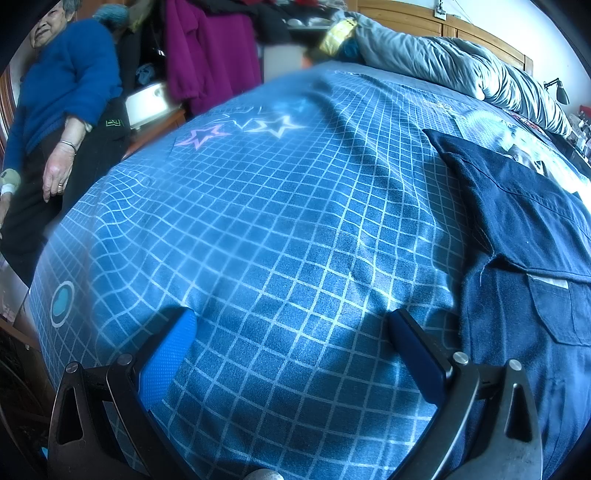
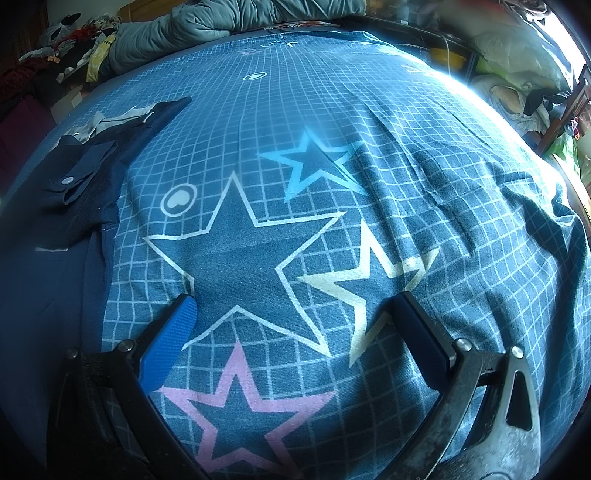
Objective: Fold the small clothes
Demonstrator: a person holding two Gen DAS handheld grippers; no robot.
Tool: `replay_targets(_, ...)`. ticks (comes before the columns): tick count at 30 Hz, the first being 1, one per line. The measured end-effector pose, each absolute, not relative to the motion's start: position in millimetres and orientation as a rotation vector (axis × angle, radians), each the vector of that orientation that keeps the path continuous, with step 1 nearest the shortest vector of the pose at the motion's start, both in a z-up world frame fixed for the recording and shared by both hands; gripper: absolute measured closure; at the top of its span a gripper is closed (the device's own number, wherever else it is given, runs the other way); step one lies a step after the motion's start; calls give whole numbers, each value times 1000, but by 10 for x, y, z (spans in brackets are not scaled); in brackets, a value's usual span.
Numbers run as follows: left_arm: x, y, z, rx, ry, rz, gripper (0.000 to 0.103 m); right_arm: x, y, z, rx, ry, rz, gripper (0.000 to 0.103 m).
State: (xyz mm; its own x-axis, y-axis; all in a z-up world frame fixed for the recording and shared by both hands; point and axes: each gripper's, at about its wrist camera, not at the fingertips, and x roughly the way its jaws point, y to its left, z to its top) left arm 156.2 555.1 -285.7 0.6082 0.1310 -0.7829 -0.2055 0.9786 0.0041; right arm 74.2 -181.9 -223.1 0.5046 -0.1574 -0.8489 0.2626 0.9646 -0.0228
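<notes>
A dark navy garment point(image 1: 524, 236) lies spread on the blue grid-patterned bedsheet point(image 1: 258, 221), at the right of the left wrist view; a pocket flap shows on it. In the right wrist view the same navy garment point(image 2: 70, 206) lies at the left, with a pocket flap and a white snap button point(image 2: 68, 180). My left gripper point(image 1: 291, 325) hovers open over bare sheet, just left of the garment's edge. My right gripper point(image 2: 293, 310) stands open over the star prints on the sheet point(image 2: 332, 184), to the right of the garment. Neither holds anything.
A person in a blue sweater point(image 1: 62, 92) stands at the bed's left side. A grey duvet point(image 1: 461, 62) is bunched along the headboard point(image 1: 406, 18). Purple clothing point(image 1: 210, 55) hangs behind the bed. Bags and clutter point(image 2: 517, 74) crowd the bed's right side.
</notes>
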Motion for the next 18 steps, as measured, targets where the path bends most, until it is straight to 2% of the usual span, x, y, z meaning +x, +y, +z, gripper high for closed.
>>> replay_targets(18,1568,5556,-2856,-93,899,191,0,753,-1812,-2238,113,1013,-255,0)
